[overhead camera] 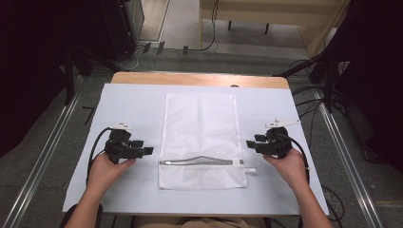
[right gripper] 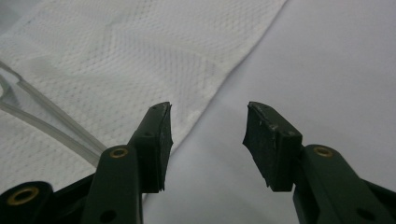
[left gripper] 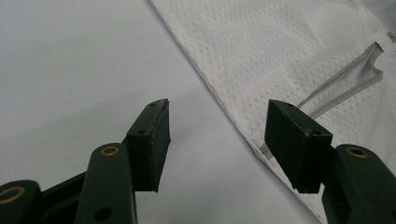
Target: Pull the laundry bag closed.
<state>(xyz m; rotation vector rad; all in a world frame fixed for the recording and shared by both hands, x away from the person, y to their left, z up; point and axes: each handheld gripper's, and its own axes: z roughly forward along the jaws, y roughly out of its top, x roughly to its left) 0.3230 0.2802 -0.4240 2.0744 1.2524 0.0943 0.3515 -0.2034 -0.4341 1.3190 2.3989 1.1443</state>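
**White mesh bag flat at mid-table, both grippers wide and empty**

White mesh laundry bag (overhead camera: 199,137) lying flat and lengthwise on the pale table cover (overhead camera: 128,99), zipper (overhead camera: 202,162) running across near the person's end, its tape bowed up a little in the middle. Left gripper (overhead camera: 145,150) just beside the bag's left edge, jaws spread apart, nothing between them; seen in the left gripper view (left gripper: 217,140) with the bag's hem passing under the far jaw. Right gripper (overhead camera: 251,144) just beside the right edge, jaws likewise apart and empty; in the right gripper view (right gripper: 208,140) hovering over bare cover with the hem beside the near jaw.

Likely trouble from here: thin mesh lying tight to the cover, so a closing jaw could slide over the hem and nip only the cover, or drag the bag askew. Small white zipper pull (overhead camera: 250,169), apparently at the right end, easy to miss or let slip. Uneven tugging from the two sides could bunch the fabric.

No brand, label or legible writing on bag or cover.
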